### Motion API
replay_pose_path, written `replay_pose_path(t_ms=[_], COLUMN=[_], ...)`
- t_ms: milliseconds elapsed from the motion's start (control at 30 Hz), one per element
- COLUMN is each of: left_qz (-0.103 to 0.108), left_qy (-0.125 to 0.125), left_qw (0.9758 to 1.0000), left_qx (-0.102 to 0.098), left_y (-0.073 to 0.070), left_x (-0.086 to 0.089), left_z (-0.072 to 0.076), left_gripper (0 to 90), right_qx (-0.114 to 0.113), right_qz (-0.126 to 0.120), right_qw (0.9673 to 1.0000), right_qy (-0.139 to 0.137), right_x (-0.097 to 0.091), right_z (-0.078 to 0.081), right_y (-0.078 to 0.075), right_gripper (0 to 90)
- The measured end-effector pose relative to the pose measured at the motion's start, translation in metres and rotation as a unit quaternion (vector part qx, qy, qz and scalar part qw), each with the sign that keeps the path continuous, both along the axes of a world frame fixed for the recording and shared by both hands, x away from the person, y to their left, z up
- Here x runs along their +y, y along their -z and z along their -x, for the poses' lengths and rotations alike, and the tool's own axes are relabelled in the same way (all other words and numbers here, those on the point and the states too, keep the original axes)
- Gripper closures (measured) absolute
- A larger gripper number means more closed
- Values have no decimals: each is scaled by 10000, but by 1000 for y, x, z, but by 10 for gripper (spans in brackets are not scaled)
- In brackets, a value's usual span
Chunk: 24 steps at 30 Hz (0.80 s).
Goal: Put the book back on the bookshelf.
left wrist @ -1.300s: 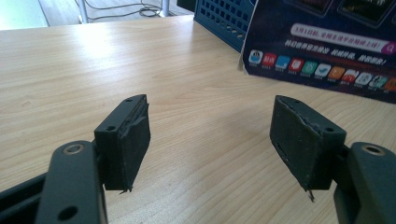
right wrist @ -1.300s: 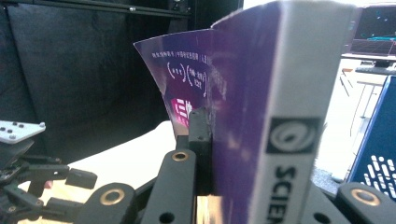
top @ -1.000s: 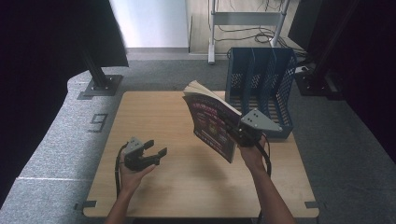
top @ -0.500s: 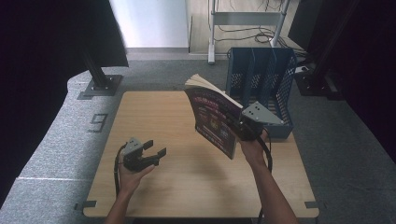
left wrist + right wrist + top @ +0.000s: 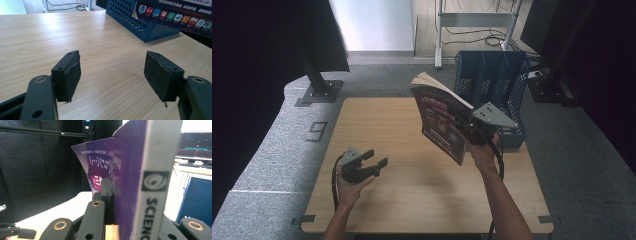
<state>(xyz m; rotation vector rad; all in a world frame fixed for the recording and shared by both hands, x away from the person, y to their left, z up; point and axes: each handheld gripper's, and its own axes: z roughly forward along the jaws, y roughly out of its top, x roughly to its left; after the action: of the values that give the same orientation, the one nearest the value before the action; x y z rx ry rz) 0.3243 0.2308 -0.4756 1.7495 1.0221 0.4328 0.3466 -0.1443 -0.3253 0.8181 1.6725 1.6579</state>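
Above the desk [image 5: 412, 185], the right tool [image 5: 472, 131] is clenched on a purple book [image 5: 439, 122], holding it upright beside the blue file rack [image 5: 492, 85], likely to slot it in, while the left tool [image 5: 371, 164] rests released.

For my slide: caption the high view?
Right gripper lifts a purple book beside the blue rack.
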Motion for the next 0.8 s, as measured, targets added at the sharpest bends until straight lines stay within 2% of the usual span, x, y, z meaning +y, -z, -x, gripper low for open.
replay_pose_path(t_ms=[367,800], left_qz=[71,5], left_qy=[18,85], left_qw=[10000,9999], left_qx=[31,60], left_y=[1,3], left_x=[-2,-7], left_z=[-1,-2], left_gripper=[300,302], right_qx=[-26,-26], right_qz=[-35,-72], right_qw=[9999,9993], right_qy=[102,352], right_x=[-4,-15], right_z=[-8,-18], right_y=[-7,-11], right_gripper=[815,815])
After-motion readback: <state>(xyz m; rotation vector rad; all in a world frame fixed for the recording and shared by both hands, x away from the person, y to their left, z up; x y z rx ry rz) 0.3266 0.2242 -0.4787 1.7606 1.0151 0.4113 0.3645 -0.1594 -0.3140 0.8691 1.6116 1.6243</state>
